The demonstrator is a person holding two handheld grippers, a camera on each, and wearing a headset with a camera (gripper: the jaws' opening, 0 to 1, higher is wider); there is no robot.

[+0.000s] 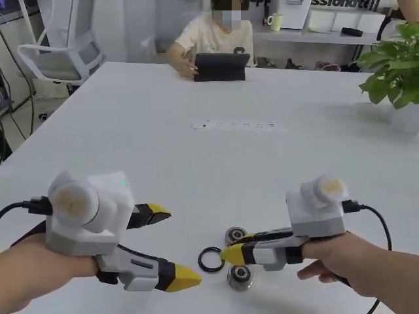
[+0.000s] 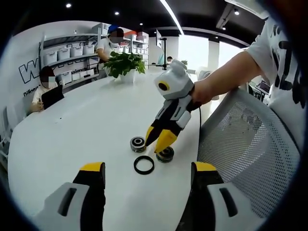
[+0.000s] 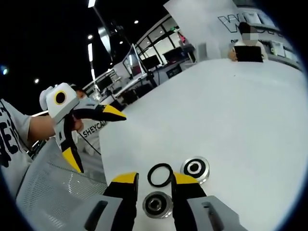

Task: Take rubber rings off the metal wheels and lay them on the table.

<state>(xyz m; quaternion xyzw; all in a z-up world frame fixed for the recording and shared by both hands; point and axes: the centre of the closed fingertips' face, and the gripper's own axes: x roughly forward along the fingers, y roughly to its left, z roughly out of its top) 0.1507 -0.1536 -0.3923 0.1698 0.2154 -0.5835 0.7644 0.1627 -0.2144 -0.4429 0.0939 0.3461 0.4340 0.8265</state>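
Office — long white table (image 1: 196, 98), mesh chair (image 2: 240, 144), shelves (image 2: 72, 53)

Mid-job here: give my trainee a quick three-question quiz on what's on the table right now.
1. How many wheels lie on the table?
2. True or false: the ring sits on a wheel.
3. The left gripper is: A open, B shut on the ring, C shut on a wheel.
Key: 1 two; 2 false, the ring lies loose beside them; 3 A.

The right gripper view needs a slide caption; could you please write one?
Right gripper flanking one metal wheel, with a loose rubber ring and second wheel ahead on the table.
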